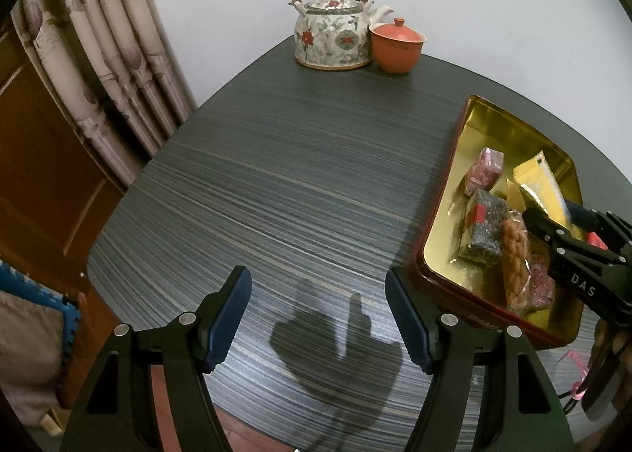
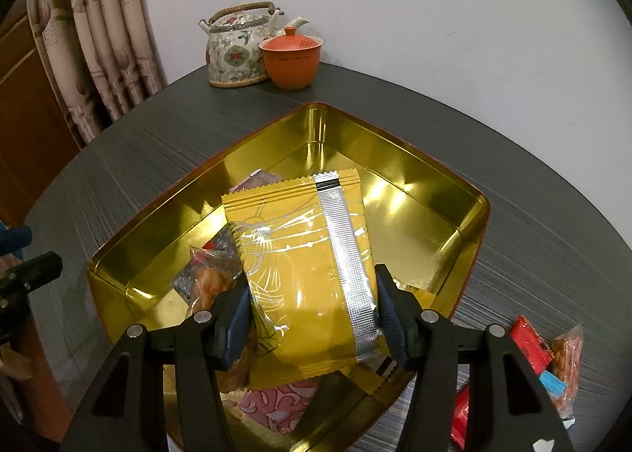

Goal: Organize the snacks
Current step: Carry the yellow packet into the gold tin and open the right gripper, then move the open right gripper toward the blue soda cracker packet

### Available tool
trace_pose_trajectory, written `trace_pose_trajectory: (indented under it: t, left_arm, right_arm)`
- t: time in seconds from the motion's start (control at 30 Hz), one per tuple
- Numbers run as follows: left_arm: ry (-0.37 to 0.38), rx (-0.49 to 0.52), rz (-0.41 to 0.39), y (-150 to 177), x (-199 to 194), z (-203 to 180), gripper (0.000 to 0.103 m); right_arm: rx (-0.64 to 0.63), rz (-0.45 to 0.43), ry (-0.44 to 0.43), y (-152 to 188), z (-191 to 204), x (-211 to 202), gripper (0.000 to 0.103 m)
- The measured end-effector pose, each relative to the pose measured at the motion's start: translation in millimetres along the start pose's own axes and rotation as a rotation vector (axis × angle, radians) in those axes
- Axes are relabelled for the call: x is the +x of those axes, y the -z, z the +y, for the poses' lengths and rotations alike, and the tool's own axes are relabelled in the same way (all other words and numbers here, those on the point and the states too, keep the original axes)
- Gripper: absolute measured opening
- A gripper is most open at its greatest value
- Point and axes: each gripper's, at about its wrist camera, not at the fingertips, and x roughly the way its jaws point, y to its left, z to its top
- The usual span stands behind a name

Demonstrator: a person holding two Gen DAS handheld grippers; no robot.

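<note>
1. While my right gripper (image 2: 312, 317) hangs over the gold tin (image 2: 470, 215), its jaws are pressed on both sides of a yellow packet (image 2: 304, 254), so I am holding that snack.
2. The yellow packet sits just above the near part of the tin. I have not let it go yet.
3. My left gripper (image 1: 318, 317) has its jaws wide with nothing between them. It hangs over a bare part of the dark table (image 1: 276, 175), to the left of the tin.
4. Some snacks are already in the tin. I can see a pink packet (image 1: 484, 171) at the far end, a dark packet (image 1: 484, 228) in the middle, and a clear bag of brown nuts (image 1: 515, 258) nearer to me.
5. Another pink packet (image 2: 276, 400) lies at the near edge of the tin, under the yellow one.
6. A few snacks are still out on the table, near me and to the right of the tin. There is a red packet (image 2: 527, 341) and a clear bag with orange bits (image 2: 568, 357).
7. I think the job is more than half done. The yellow packet needs to be dropped in, and then the ones on the right need to go in too.
8. A flowery teapot (image 1: 331, 37) and an orange cup with a lid (image 1: 395, 45) stand at the far end of the table. They are well apart from the snacks.
</note>
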Motion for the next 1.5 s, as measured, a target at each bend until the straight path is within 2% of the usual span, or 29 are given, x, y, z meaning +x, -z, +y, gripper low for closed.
trace_pose_trajectory:
  t: [0.17,0.37,0.53,0.8,0.93,1.17,1.33,1.5]
  left_arm:
    - [-0.001,0.015,0.002,0,0,-3,0.071]
    - [-0.005,0.006,0.005,-1,1,-1,0.071]
    - [-0.007,0.012,0.005,1,-1,-1,0.071]
    - [-0.014,0.034,-0.002,3,-3,-5,0.071]
    - [-0.027,0.048,-0.01,4,-4,-8,0.071]
    - [-0.051,0.054,-0.007,5,-2,-10,0.071]
    - [-0.036,0.034,0.001,7,-2,-7,0.071]
    - [-0.046,0.063,-0.019,8,-4,-12,0.071]
  right_arm:
    - [0.007,-0.009,-0.012,6,-3,-7,0.064]
    - [0.035,-0.054,-0.053,17,-11,-36,0.064]
    - [0.06,-0.078,-0.062,39,-31,-66,0.065]
    - [0.085,-0.07,0.061,92,-101,-116,0.067]
    - [0.144,-0.028,0.134,125,-148,-129,0.069]
    - [0.236,0.035,0.158,171,-195,-129,0.07]
    - [0.245,0.056,0.142,182,-197,-116,0.07]
    - [0.235,0.073,0.147,184,-198,-102,0.07]
